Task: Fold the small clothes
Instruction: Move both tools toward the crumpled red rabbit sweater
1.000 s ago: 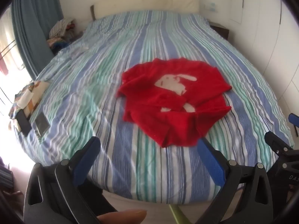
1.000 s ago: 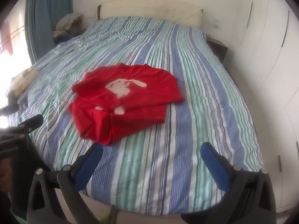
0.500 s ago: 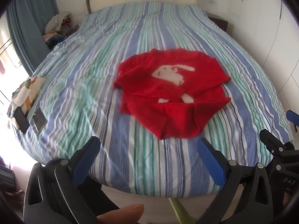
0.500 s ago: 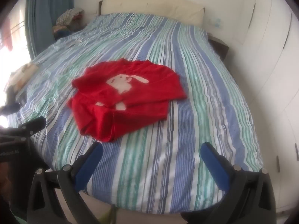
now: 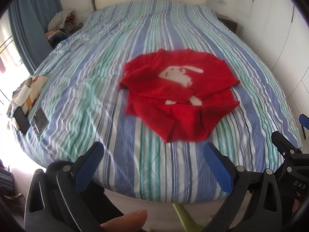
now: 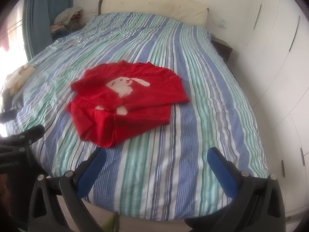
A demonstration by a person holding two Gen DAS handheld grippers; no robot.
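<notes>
Near the foot of the striped bed (image 5: pixel 96 89), red sweater (image 5: pixel 179 98) lying rumpled, partly folded. Left gripper (image 5: pixel 152 154) and right gripper (image 6: pixel 156 160) both spread wide, short of it, holding nothing.

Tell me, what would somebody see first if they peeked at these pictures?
A bright red top with a pale bunny on it, lying rumpled in the middle of a big striped bed. Nearer, both grippers, left and right, hover open above the bed's near edge with blue pads, holding nothing.
</notes>
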